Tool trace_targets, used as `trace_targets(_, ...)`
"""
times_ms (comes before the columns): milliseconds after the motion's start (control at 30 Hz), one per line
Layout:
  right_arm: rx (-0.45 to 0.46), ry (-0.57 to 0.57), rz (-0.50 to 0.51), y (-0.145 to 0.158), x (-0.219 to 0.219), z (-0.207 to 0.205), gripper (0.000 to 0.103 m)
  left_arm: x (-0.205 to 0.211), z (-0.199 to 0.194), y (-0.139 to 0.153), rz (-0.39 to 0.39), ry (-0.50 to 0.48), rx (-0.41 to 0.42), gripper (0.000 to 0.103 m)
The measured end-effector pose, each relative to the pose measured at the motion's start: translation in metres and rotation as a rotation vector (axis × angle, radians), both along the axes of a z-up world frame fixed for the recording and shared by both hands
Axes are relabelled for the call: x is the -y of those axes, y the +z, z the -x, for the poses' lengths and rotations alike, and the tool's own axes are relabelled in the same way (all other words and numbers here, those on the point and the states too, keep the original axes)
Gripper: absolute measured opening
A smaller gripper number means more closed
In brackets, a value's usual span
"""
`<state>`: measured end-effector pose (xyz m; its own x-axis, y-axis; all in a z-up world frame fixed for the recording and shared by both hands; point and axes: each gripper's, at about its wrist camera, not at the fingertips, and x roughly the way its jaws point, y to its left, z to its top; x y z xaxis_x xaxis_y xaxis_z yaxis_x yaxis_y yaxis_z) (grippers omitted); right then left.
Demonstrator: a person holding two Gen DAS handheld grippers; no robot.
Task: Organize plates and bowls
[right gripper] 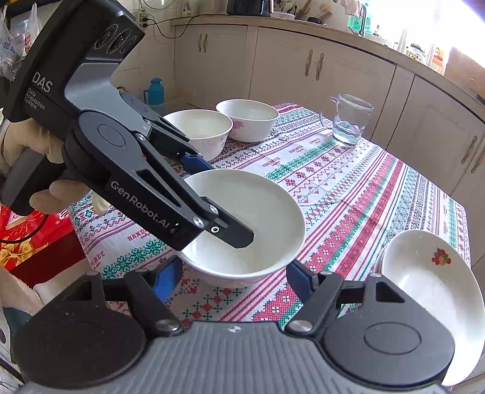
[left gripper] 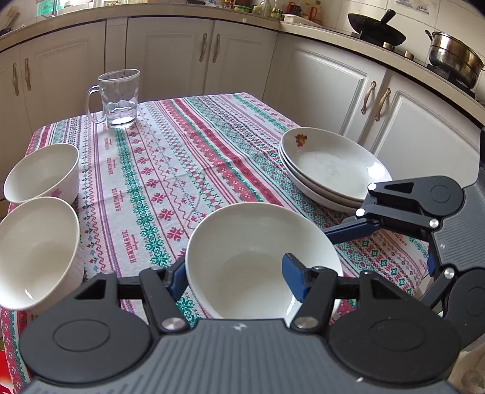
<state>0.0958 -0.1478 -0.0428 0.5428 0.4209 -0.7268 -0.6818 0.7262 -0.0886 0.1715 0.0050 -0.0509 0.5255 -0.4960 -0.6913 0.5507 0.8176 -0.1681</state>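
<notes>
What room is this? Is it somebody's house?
Most likely a home kitchen. A black wok and a steel pot sit on the stove, cream cabinets run under the counter, and a table with a patterned tablecloth holds bowls and plates.

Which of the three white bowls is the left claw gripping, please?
The plain white ceramic bowl nearest the stacked plates: the left claw straddles its rim, one finger inside. The other two white bowls sit untouched at the far edge.
</notes>
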Motion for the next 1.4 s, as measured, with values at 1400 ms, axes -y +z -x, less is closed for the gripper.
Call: trace_targets(1400, 0.089, -0.025, -0.049, 0.032, 0.007, 0.006, 0.103, -0.053, 0.050, 0.019, -0.118, 0.171, 0.300, 0.099)
